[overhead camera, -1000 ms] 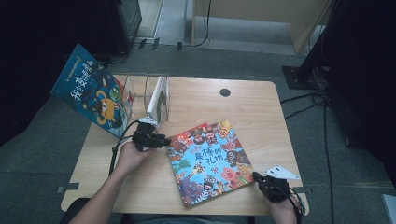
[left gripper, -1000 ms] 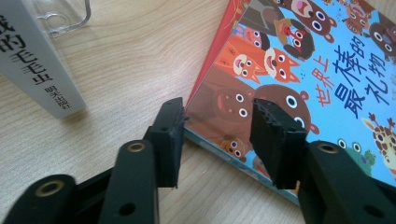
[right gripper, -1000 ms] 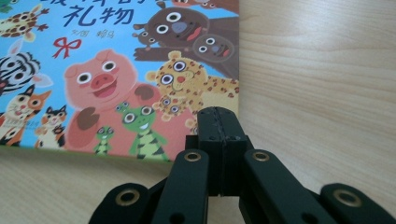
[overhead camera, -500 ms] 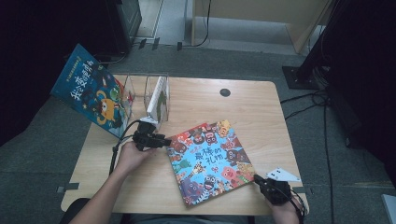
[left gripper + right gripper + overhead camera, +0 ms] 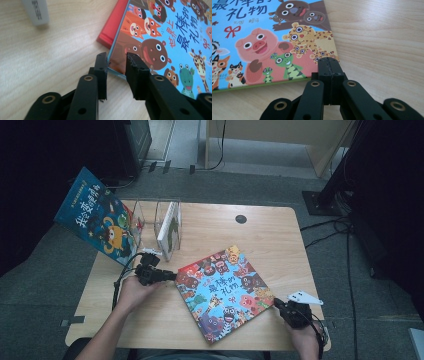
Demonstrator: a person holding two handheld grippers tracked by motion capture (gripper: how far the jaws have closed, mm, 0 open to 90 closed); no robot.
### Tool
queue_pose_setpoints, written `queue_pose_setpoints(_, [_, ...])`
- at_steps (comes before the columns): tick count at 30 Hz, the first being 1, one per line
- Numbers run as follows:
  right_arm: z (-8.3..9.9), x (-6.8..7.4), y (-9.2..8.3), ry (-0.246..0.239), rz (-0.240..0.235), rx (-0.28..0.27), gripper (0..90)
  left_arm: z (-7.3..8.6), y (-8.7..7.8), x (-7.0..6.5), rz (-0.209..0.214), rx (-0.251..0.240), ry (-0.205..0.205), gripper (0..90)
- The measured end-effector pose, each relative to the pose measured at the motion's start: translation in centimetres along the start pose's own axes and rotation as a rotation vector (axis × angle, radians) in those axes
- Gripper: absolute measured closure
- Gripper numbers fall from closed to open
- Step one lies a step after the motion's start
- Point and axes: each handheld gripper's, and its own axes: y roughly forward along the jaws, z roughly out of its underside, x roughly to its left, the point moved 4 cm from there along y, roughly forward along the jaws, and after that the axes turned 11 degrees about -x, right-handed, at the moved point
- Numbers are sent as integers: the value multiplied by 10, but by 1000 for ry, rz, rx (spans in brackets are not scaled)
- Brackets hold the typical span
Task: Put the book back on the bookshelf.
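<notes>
A colourful animal picture book lies flat and skewed on the wooden table. My left gripper is at the book's left corner. In the left gripper view the jaws have just been closing. They stand a little apart, with the corner of the cover between them and a gap still showing. My right gripper is at the book's right corner. Its jaws are shut flat together, tips at the corner of the book, nothing visible between them.
A clear stand at the back left holds an upright white book, whose spine lies close ahead of the left gripper. A blue picture book leans off the table's left edge. A black grommet sits at the back.
Both hands and the book have stayed where they were. The left gripper's jaws look slightly closer together at the book's corner.
</notes>
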Motion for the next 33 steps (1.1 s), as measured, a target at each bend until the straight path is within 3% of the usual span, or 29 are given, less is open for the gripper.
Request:
queue_pose_setpoints(7, [-8,-5,12,3,16,-4,900,8,-10,-1,-14,2,20,853])
queue_pose_setpoints(9, [-11,-7,16,2,18,-8,900,10,-12,-3,-1,5,23,878])
queue_pose_setpoints(11, [-13,-8,20,10,14,-7,900,12,-13,-8,47,5,20,900])
queue_pose_setpoints(13, [-14,-7,23,18,7,-8,900,15,-11,-14,28,17,51,900])
queue_pose_setpoints(17, [-19,-7,29,-2,8,-9,900,18,-13,-16,12,15,60,900])
queue_pose_setpoints(23, [-26,-9,40,-9,-4,-7,900,16,-26,-1,-64,-45,15,900])
queue_pose_setpoints(27, [-29,-11,46,-7,-9,-8,900,18,-27,6,-67,-48,-10,900])
queue_pose_setpoints(33, [-37,-14,57,2,-17,-2,900,24,-15,-3,-44,-1,7,900])
